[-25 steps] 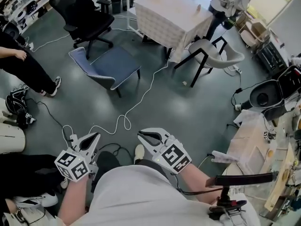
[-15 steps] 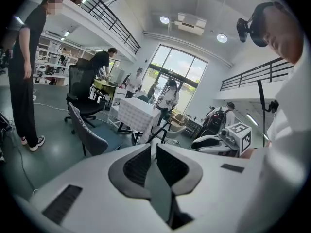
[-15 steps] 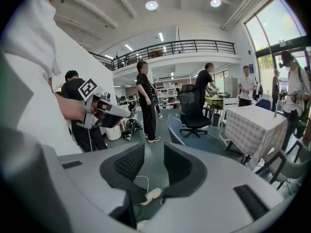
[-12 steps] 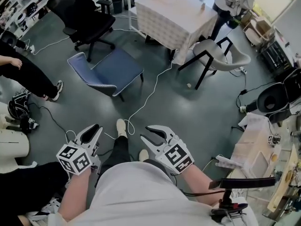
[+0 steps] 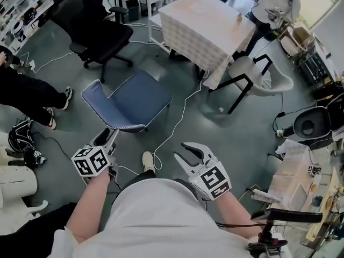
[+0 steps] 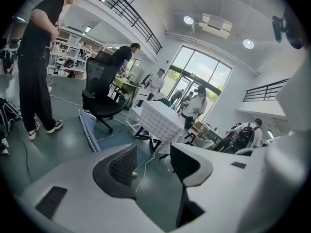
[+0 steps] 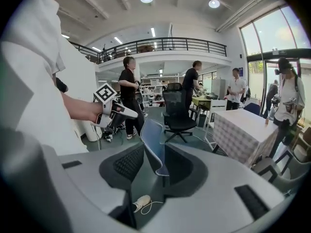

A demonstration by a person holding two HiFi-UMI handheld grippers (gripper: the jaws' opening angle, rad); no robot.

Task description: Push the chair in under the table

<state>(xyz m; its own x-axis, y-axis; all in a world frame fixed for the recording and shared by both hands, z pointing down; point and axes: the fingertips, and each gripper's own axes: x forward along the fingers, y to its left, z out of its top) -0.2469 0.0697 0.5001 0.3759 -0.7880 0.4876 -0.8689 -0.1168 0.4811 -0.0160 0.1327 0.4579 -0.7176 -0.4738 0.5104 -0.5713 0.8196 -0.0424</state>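
Chair (image 5: 135, 97) well apart from table (image 5: 200, 21)

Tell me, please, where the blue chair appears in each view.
Head view: blue chair left of centre, on the floor.
Left gripper view: chair left of centre.
Right gripper view: chair at centre.
Shared landmark: cloth-covered table.

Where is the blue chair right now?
In the head view the blue chair stands left of centre, apart from the cloth-covered table at upper right, with the black office chair just beyond it.
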